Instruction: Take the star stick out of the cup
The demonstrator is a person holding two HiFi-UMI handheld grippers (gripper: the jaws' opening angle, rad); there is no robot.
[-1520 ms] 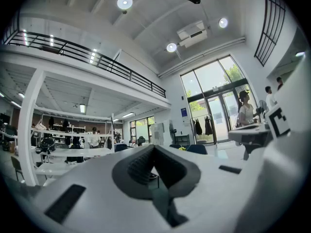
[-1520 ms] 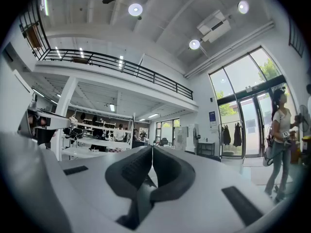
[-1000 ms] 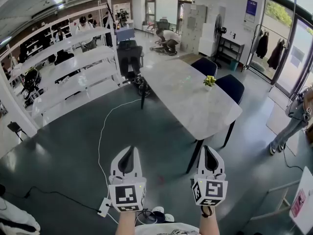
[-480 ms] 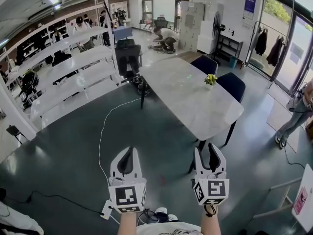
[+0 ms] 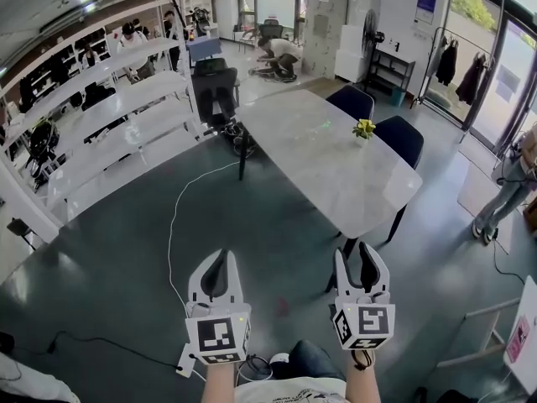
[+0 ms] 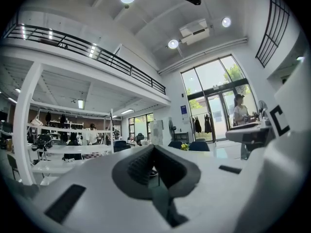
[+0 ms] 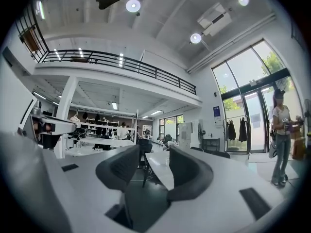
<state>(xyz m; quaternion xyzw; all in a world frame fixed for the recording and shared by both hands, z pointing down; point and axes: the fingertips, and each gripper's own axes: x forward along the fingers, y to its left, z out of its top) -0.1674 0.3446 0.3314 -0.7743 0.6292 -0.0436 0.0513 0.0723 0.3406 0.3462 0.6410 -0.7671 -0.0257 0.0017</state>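
Fingers [image 7: 121, 166] on the right gripper [image 5: 361, 255] are opening up, nothing between them; the left gripper [image 5: 220, 257] has its pair pressed together. Both point forward, side by side.

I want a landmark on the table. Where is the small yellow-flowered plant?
In the head view, the plant stands near the right edge of the long white table, beside the two dark blue chairs on that side.
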